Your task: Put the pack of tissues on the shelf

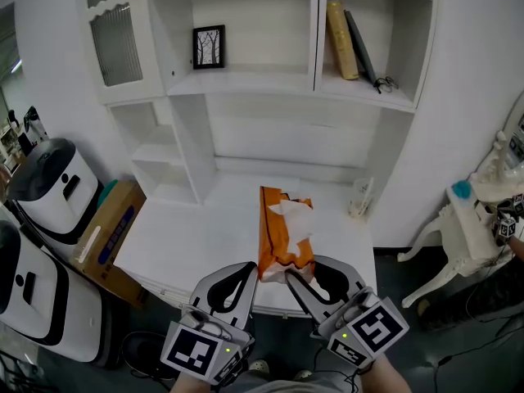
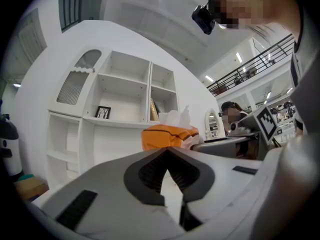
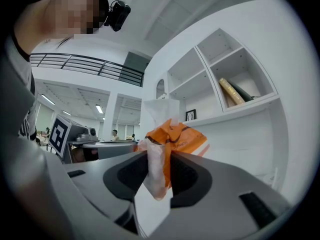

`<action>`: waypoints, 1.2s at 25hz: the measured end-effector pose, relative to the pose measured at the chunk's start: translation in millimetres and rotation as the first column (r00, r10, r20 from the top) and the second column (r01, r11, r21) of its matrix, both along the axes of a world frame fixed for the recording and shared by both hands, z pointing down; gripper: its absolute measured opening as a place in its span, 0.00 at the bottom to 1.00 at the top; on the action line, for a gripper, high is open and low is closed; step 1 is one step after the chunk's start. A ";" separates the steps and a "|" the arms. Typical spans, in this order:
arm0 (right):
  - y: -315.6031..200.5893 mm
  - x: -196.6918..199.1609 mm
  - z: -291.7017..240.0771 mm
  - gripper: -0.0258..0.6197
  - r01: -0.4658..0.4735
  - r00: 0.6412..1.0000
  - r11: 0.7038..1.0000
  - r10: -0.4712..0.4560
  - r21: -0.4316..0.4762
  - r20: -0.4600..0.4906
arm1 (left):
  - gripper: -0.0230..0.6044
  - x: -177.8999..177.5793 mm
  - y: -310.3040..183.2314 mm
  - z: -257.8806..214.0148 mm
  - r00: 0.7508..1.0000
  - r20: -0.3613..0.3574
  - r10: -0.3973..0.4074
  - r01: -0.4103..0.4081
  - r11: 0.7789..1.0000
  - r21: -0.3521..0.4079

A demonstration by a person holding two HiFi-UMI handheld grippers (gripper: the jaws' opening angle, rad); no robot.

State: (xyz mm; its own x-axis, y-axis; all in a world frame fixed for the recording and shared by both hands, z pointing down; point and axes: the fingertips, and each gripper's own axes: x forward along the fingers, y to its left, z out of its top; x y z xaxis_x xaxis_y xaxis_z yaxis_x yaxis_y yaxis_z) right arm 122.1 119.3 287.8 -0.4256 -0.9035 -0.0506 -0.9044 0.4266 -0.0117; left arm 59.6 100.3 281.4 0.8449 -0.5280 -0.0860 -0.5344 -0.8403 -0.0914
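Over white worktop (image 1: pixel 188 228), your right hand-held gripper (image 1: pixel 301 270) pinches wrapper end of pack of tissues (image 1: pixel 285 232); left hand-held gripper (image 1: pixel 246 268) closed, empty. Grip firm, lift level toward shelf (image 1: pixel 262 80).

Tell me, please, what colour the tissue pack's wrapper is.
The tissue pack is orange, white tissue poking out; clearest in the head view.
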 end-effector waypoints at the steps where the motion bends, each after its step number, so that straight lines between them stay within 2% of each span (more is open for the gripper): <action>1: -1.8 -1.1 0.6 0.25 0.000 1.000 1.000 0.000 -0.003 0.001 | 0.05 -1.3 -1.9 0.3 1.000 -0.002 0.002 -0.002 1.000 -0.001; 8: -15.9 -11.6 -5.1 0.26 0.002 0.999 1.000 -0.001 -0.028 0.034 | 0.05 -16.5 -21.2 -0.8 1.000 -0.008 0.006 -0.006 1.000 -0.013; 13: -27.0 -17.8 -13.0 0.26 -0.049 0.999 0.999 0.048 -0.011 -0.011 | 0.05 -31.2 -34.3 -1.7 1.000 -0.025 0.018 -0.018 1.000 -0.018; 21: -35.3 -32.1 -20.1 0.24 -0.108 0.994 0.994 0.108 -0.002 0.028 | 0.05 -54.2 -49.1 -4.5 0.997 -0.033 0.065 -0.065 0.998 -0.005; 30: -33.7 -30.8 -27.3 0.23 -0.153 0.988 0.988 0.153 0.032 0.002 | 0.05 -50.7 -54.5 3.0 0.993 -0.044 0.107 -0.108 0.994 -0.024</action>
